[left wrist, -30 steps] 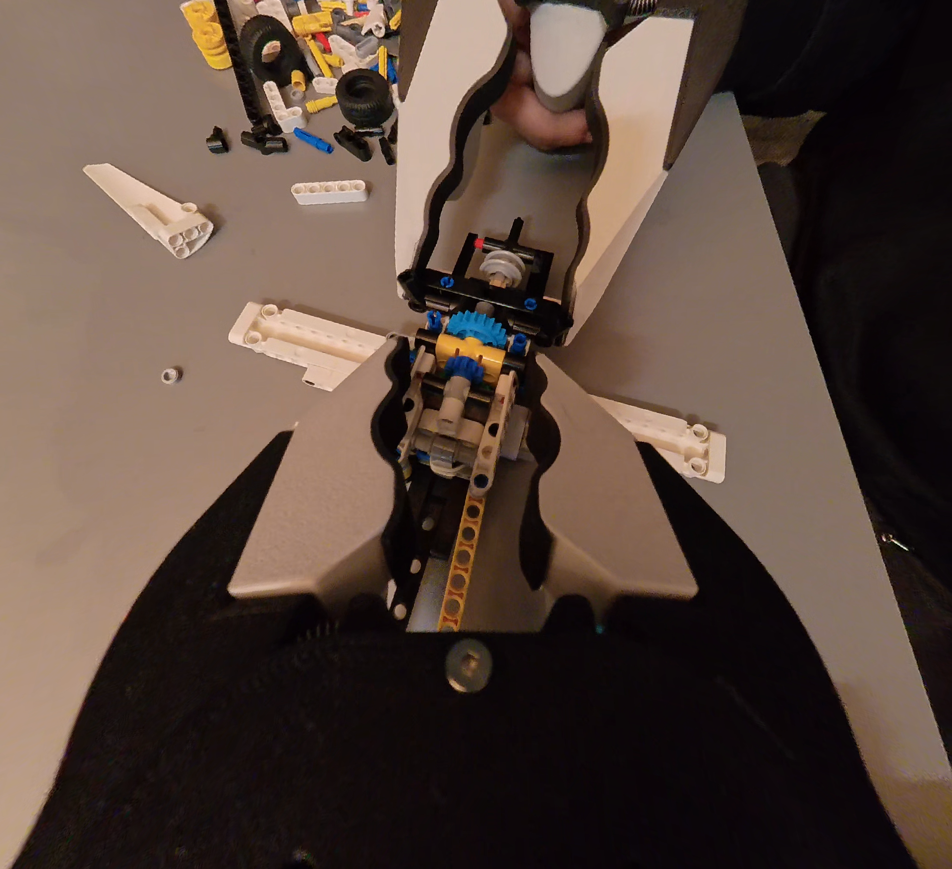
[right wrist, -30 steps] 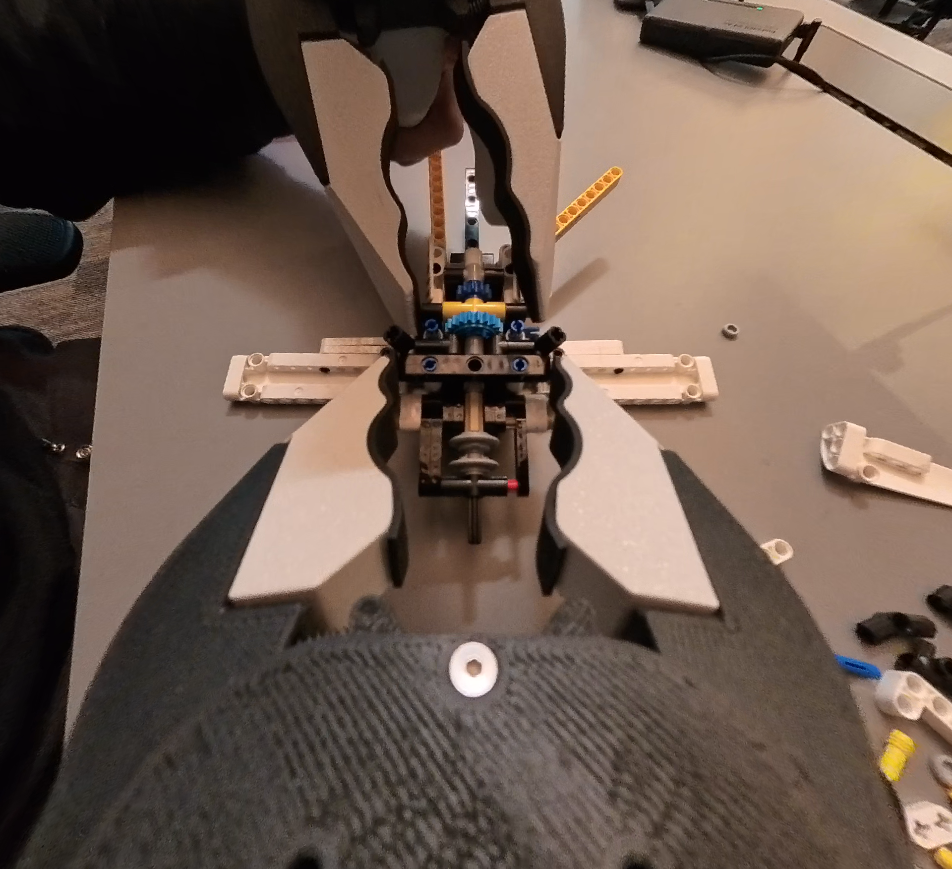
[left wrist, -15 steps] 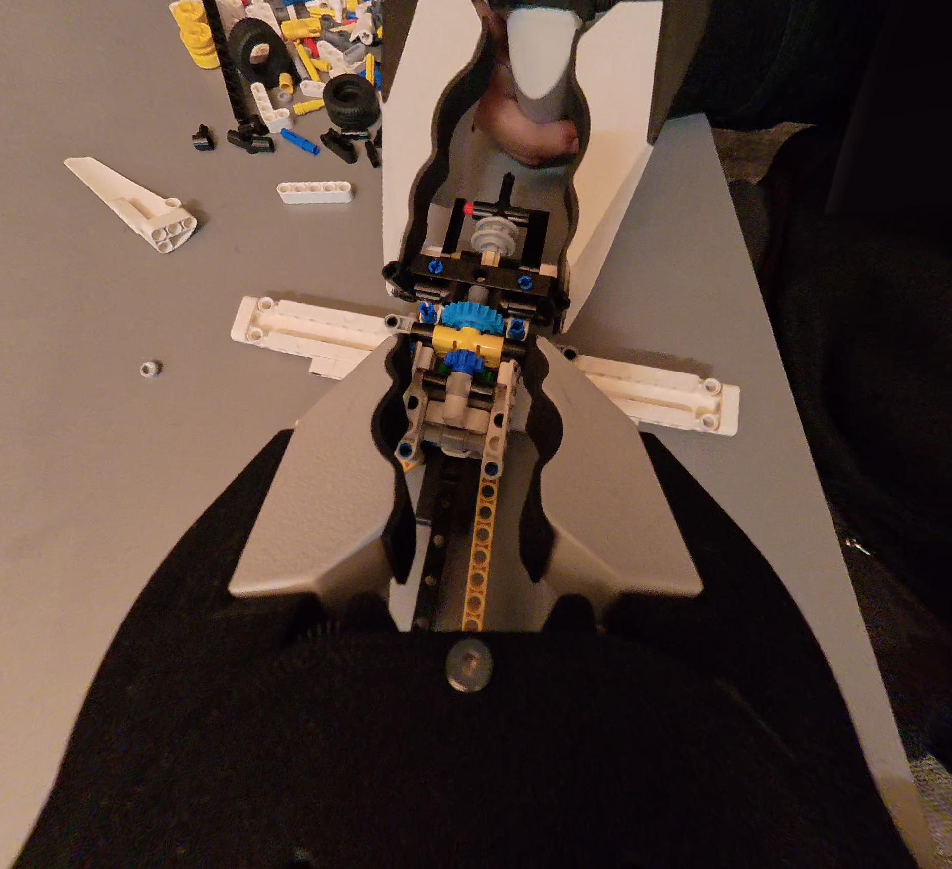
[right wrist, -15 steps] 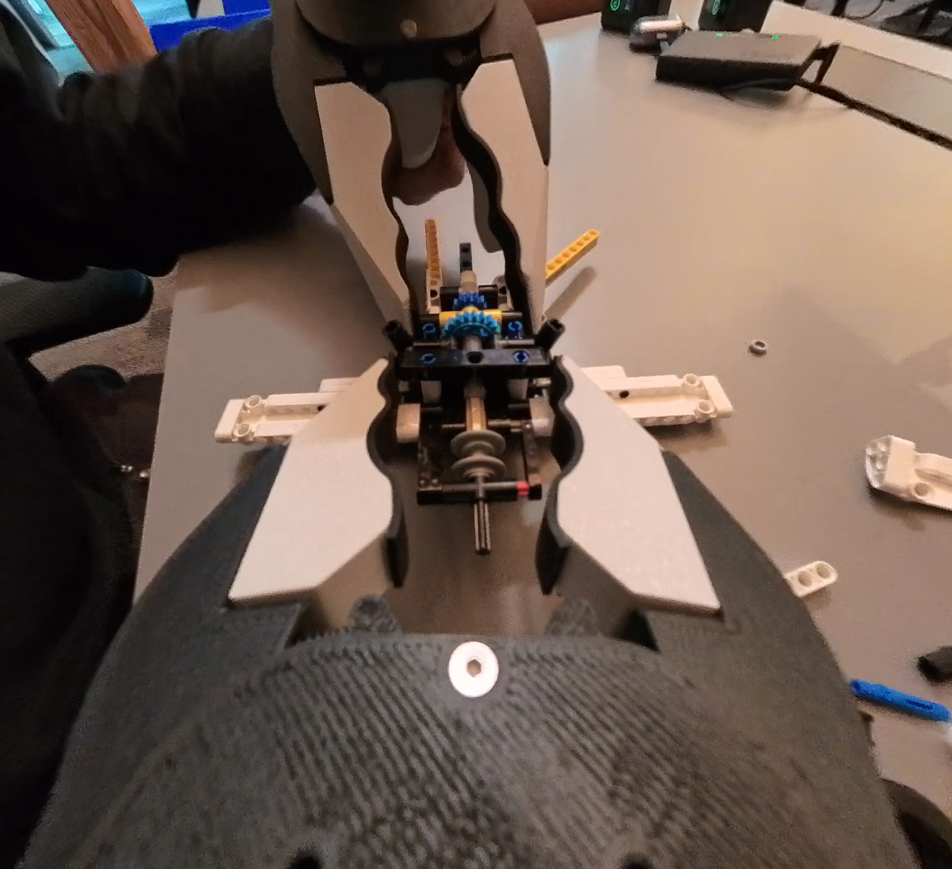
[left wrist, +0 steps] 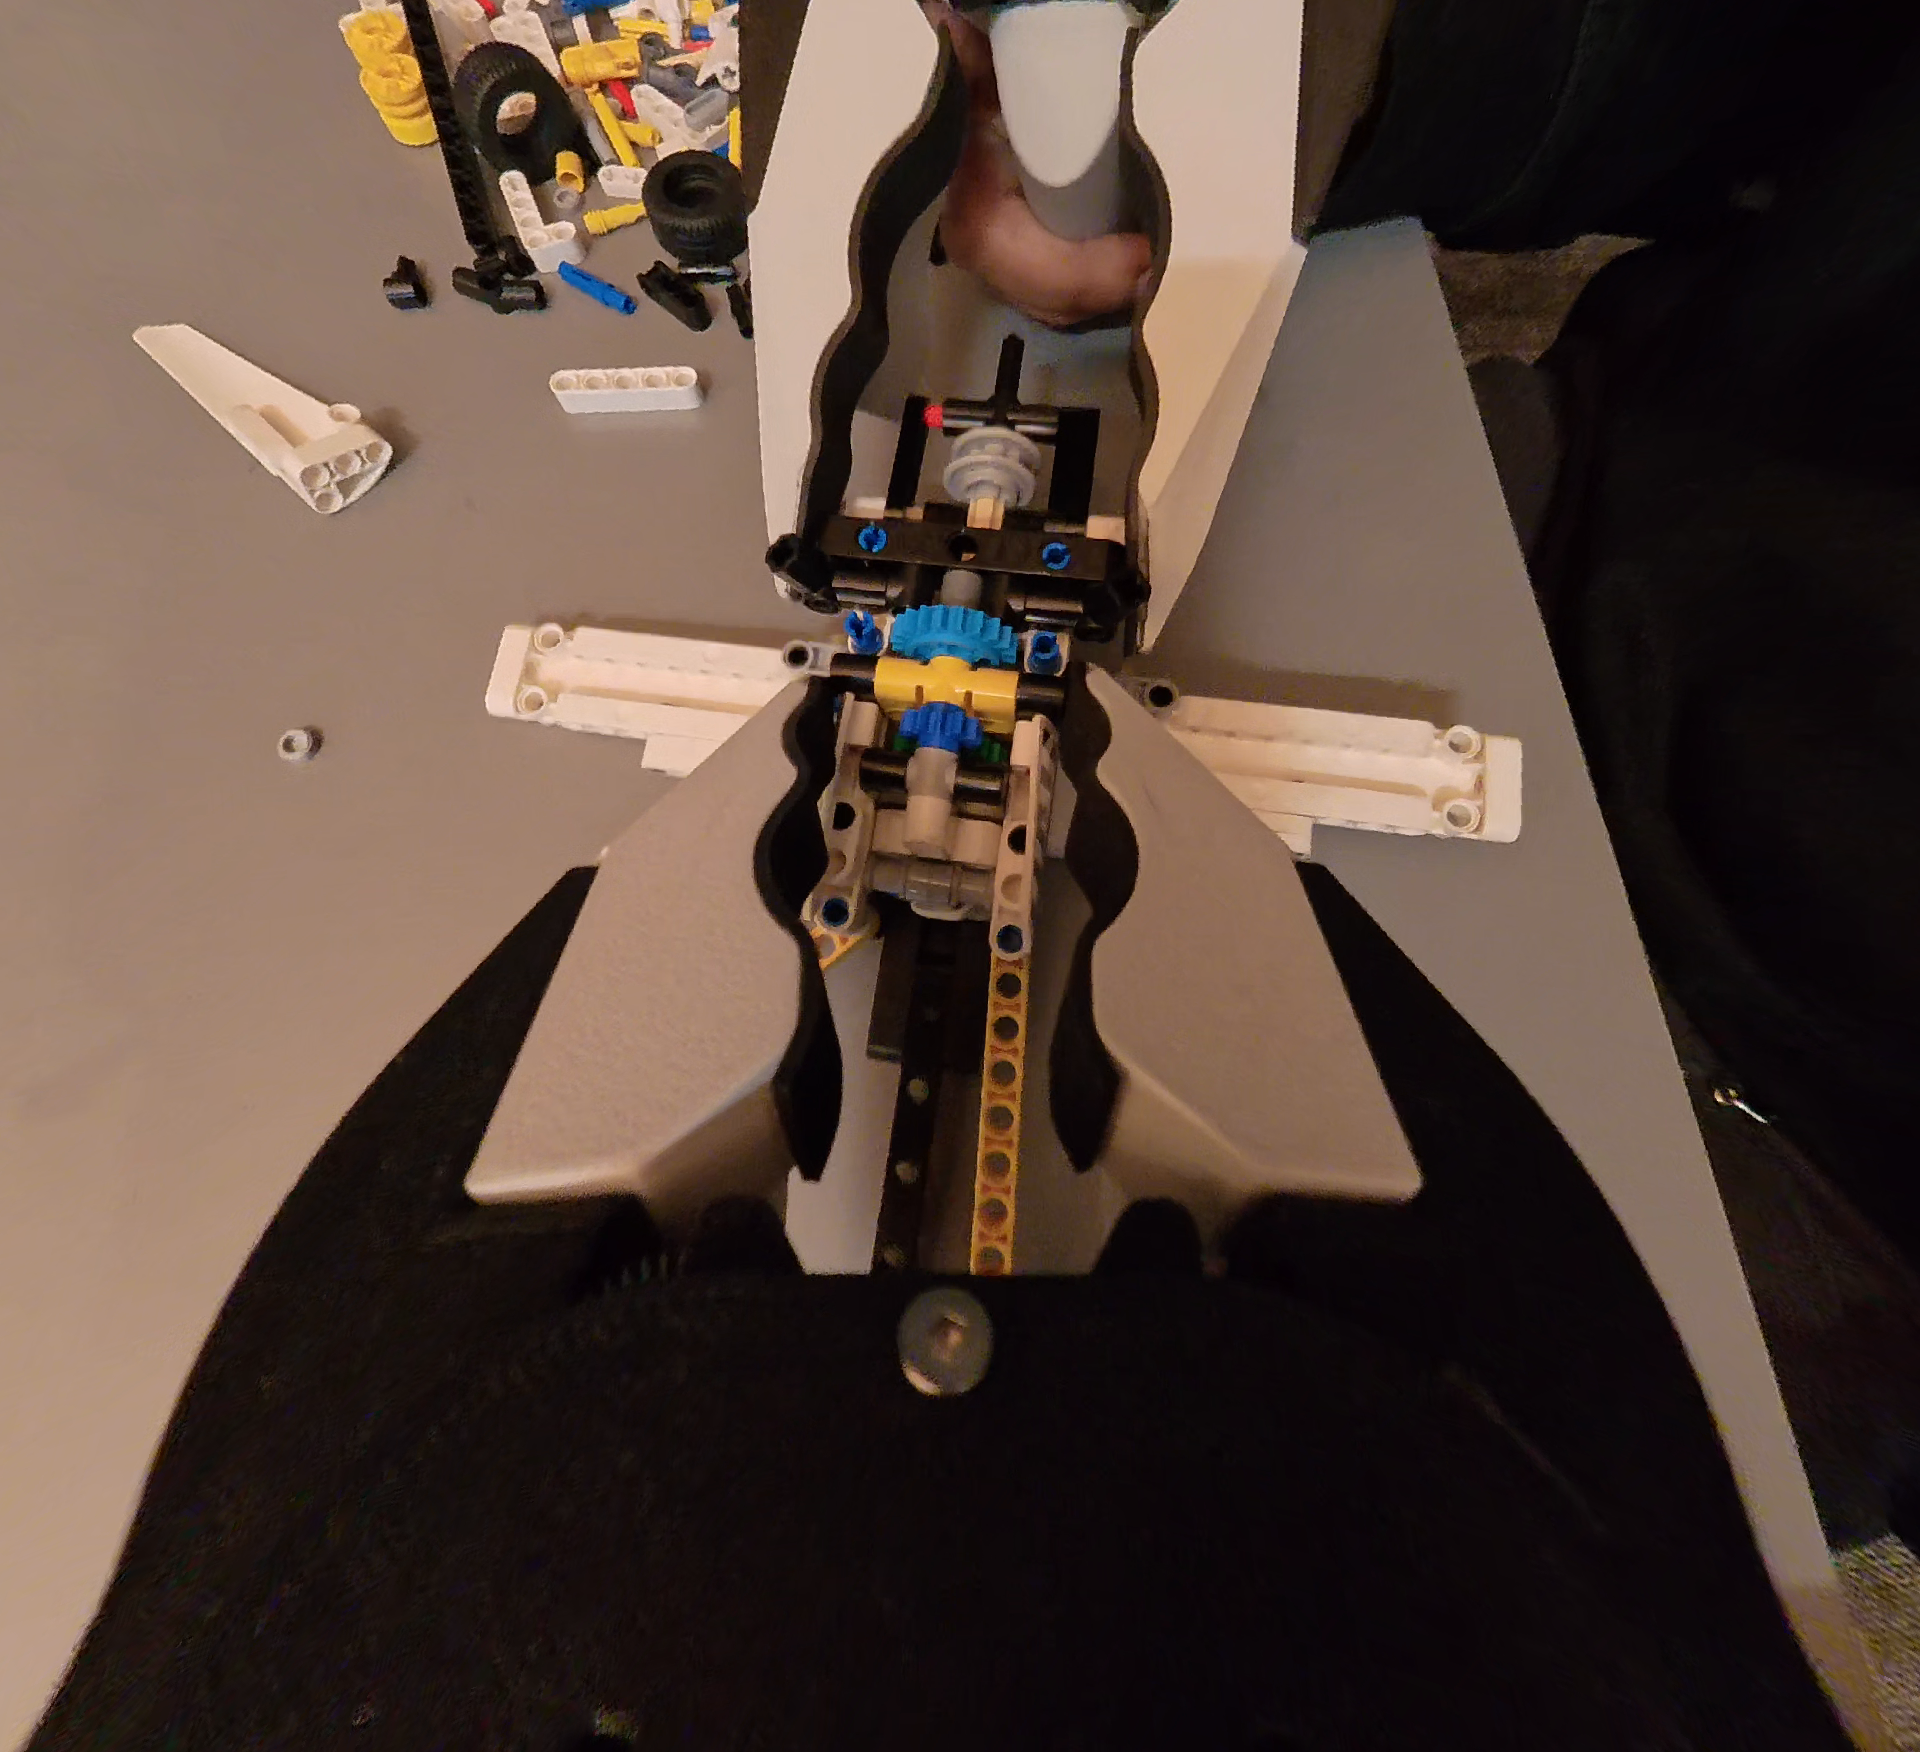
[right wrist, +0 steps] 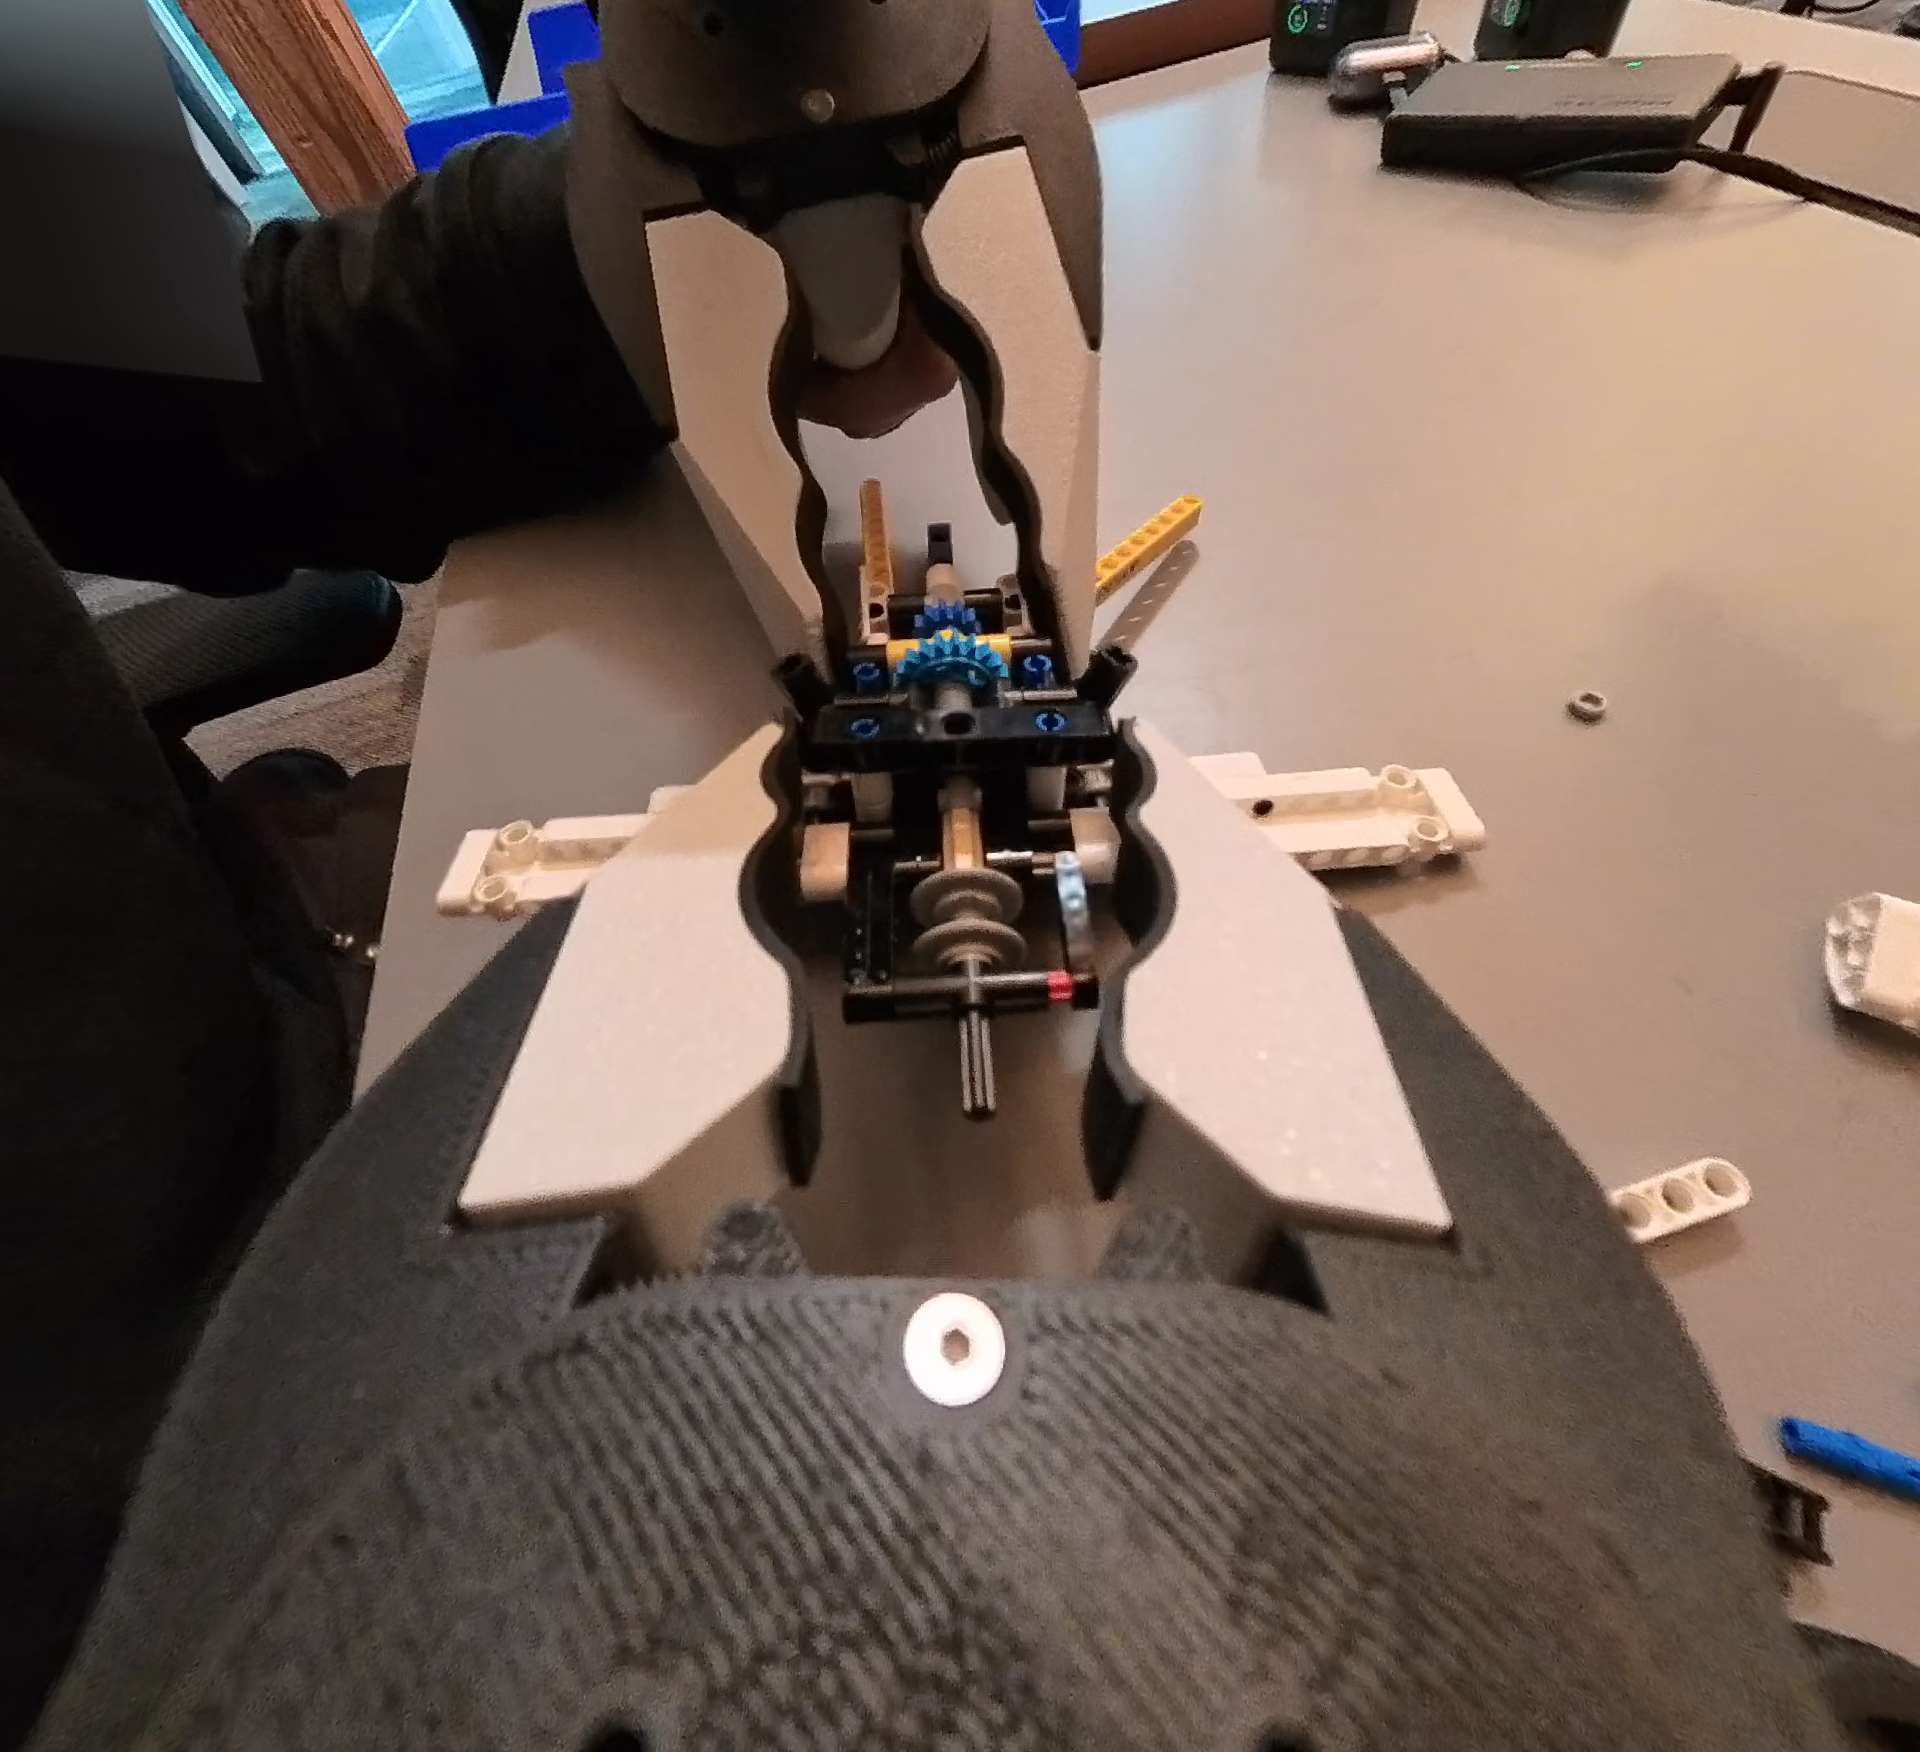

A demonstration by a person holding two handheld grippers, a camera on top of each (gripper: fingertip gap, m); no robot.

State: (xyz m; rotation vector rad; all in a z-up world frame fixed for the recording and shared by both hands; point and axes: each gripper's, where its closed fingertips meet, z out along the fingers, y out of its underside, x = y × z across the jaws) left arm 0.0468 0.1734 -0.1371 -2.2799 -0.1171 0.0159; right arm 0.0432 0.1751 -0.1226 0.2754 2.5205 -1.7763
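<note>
Between two facing tools, a building-brick gear assembly (left wrist: 951, 694) sits gripped at both ends: the left tool (left wrist: 951, 746) clamps its grey-and-yellow gearbox end, the right tool (right wrist: 956, 767) its black frame end. White panels (left wrist: 1340, 767) spread flat beneath it on the grey table (left wrist: 208, 871), near the table's edge. Farther out lie a loose white beam (left wrist: 623, 388), a white wing piece (left wrist: 270, 414) and a pile of bricks and tyres (left wrist: 561, 71). Beyond, black chargers (right wrist: 1351, 9) stand near a wooden post (right wrist: 249, 9).
</note>
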